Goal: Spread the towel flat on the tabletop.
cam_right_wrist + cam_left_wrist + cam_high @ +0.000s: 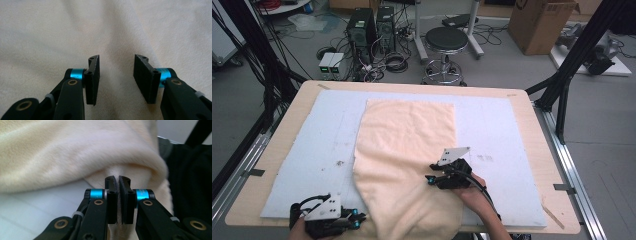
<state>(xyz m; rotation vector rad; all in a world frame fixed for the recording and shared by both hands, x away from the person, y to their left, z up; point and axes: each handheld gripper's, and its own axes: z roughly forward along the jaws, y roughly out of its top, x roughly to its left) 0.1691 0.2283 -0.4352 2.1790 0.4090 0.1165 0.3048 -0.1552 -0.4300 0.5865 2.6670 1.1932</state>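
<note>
One cream fleece cloth [404, 160] is recorded, spread from the centre of the frame down to the lower edge, on one pale blue mat [312, 150] laid over one wooden table [532, 125]. The far half lies flat; the near half is bunched and overhangs the lower edge, so the work is judged barely begun, with smoothing or folding left. Two grippers are counted. The left gripper [119, 182], at the lower left of the high view, is clenched, apparently on the cloth's near edge. The right gripper [115, 72], at lower centre right, is held released above the fabric, nothing between its jaws.
</note>
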